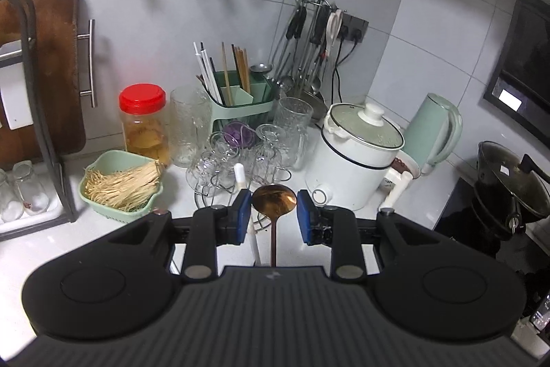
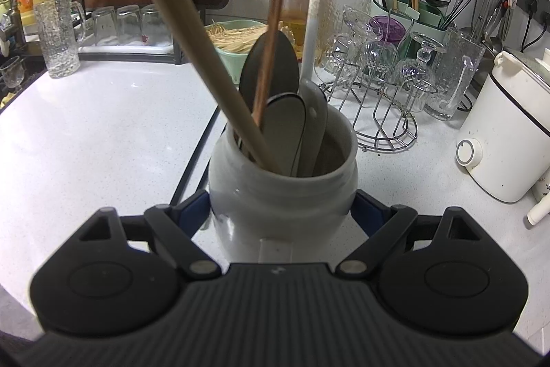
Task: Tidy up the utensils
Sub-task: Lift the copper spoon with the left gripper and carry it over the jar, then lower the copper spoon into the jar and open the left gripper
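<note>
Spoon between open jaws, jar clamped

The left gripper [image 1: 271, 217] stands apart around a copper spoon [image 1: 274, 199], whose handle runs straight back toward the camera, pads not touching; the right gripper [image 2: 280, 215] is clamped on the white jar [image 2: 282, 195] holding the utensils

In the right wrist view, spoons [image 2: 271, 112] stand in a jar [image 2: 282, 195] at centre; the glass rack [image 2: 381, 85] is right, the cooker [image 2: 505, 133] perhaps touching nothing, far right.
</note>
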`<action>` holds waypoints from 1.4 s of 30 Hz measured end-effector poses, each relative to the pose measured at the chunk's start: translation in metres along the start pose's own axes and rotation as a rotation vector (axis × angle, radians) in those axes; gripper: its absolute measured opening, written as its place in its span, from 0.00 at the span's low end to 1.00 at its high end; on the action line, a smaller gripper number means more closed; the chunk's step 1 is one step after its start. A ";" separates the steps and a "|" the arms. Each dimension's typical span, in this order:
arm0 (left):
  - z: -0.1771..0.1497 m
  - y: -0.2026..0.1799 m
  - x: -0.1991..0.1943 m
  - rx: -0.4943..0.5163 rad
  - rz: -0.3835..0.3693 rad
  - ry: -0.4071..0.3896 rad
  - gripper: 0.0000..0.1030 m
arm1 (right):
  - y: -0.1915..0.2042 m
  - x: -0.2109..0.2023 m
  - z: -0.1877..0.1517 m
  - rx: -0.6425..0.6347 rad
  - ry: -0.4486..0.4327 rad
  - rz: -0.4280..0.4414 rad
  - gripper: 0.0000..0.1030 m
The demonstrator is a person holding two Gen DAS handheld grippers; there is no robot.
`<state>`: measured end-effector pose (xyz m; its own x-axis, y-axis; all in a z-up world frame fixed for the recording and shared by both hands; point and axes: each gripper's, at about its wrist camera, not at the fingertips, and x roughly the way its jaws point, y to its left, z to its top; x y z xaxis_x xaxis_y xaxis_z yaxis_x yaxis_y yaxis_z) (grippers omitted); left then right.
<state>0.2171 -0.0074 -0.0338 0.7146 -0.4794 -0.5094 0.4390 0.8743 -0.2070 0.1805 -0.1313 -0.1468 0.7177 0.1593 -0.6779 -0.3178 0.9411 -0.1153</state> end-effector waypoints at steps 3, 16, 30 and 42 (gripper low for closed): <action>0.002 -0.001 0.005 0.003 -0.007 0.001 0.32 | 0.000 0.000 0.000 -0.002 -0.002 0.000 0.88; 0.011 -0.002 0.042 0.005 -0.048 0.308 0.32 | 0.000 0.000 0.001 -0.008 0.000 0.003 0.88; 0.010 0.002 0.083 -0.009 -0.053 0.600 0.32 | 0.000 0.000 -0.001 -0.001 -0.001 0.007 0.88; 0.023 0.028 0.028 -0.124 -0.030 0.343 0.45 | 0.000 -0.002 -0.001 0.000 -0.003 0.012 0.88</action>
<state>0.2623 0.0022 -0.0344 0.4690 -0.4697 -0.7479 0.3723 0.8731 -0.3149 0.1791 -0.1319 -0.1461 0.7156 0.1717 -0.6771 -0.3269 0.9390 -0.1073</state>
